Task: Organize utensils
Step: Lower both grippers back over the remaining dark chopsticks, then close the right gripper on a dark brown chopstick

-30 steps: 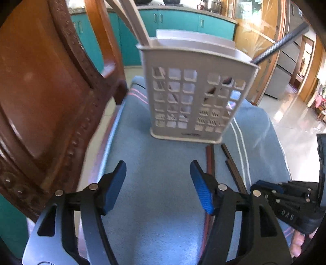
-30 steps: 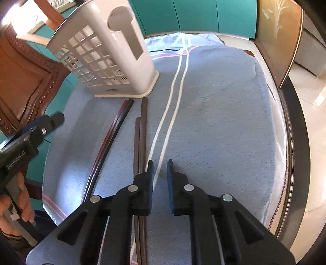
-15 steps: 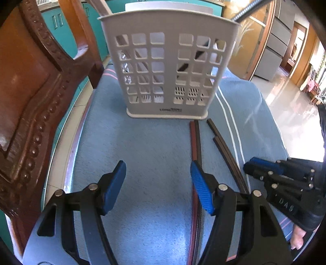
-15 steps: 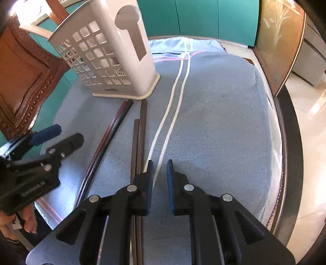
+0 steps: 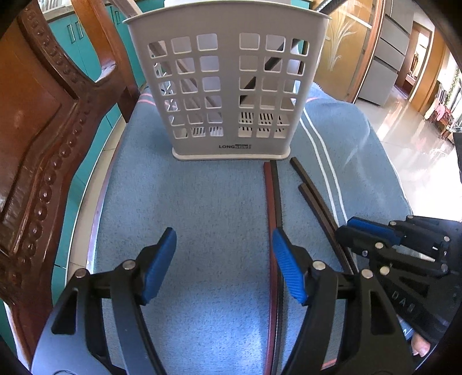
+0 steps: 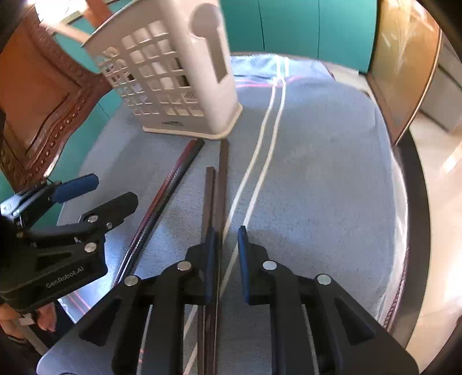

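A white slotted utensil holder (image 5: 228,95) stands upright on a blue towel (image 5: 202,219), with utensils inside; it also shows in the right wrist view (image 6: 173,78). A red-and-black chopstick pair (image 5: 273,207) and a dark brown pair (image 5: 314,196) lie in front of it, also seen in the right wrist view as the red-black pair (image 6: 170,178) and the brown pair (image 6: 216,184). My left gripper (image 5: 223,265) is open and empty, with the red-black pair by its right finger. My right gripper (image 6: 226,253) is slightly open, low over the brown pair.
A carved wooden chair back (image 5: 43,138) stands close on the left. Teal cabinets (image 6: 288,26) are behind. The round table's edge (image 6: 415,207) curves on the right. White stripes (image 6: 260,150) run along the towel.
My left gripper pulled back from the holder and shifted right toward the chopsticks. My right gripper moved forward along the brown pair and its jaws opened slightly.
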Demonstrator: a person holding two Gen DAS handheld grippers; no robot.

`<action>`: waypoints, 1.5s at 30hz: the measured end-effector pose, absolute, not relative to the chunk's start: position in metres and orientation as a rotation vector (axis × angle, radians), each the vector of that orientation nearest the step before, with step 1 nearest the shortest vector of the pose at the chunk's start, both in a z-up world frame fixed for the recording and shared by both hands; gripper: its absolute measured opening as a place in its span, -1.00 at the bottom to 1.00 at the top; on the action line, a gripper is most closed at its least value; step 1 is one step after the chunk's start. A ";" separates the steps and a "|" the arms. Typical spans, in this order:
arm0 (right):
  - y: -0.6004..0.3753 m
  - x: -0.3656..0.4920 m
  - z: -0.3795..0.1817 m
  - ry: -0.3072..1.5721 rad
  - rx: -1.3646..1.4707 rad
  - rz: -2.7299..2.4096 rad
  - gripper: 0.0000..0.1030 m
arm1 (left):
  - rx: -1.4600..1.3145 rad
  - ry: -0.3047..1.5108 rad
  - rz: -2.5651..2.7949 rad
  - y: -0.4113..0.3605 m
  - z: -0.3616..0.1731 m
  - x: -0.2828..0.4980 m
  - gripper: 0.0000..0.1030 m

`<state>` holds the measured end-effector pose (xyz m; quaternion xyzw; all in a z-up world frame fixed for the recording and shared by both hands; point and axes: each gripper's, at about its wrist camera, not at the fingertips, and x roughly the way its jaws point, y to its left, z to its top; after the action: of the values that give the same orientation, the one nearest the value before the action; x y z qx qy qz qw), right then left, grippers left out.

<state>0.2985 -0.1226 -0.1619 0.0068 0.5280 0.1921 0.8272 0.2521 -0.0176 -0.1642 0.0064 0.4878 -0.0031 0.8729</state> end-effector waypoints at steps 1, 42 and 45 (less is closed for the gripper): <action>-0.125 0.300 -0.162 1.132 0.028 0.411 -0.70 | 0.014 1.021 -0.006 -0.018 -0.165 0.252 0.34; -0.109 0.316 -0.165 1.048 -0.108 0.306 -0.70 | -0.010 1.068 -0.029 -0.017 -0.188 0.279 -0.08; -0.117 0.314 -0.165 1.080 -0.084 0.324 -0.85 | 0.005 1.066 -0.069 -0.022 -0.184 0.280 -0.44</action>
<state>0.3143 -0.1175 -0.1649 -0.0398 0.5115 0.1535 0.8445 0.2797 -0.0215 -0.1837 0.0026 0.5081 -0.0331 0.8607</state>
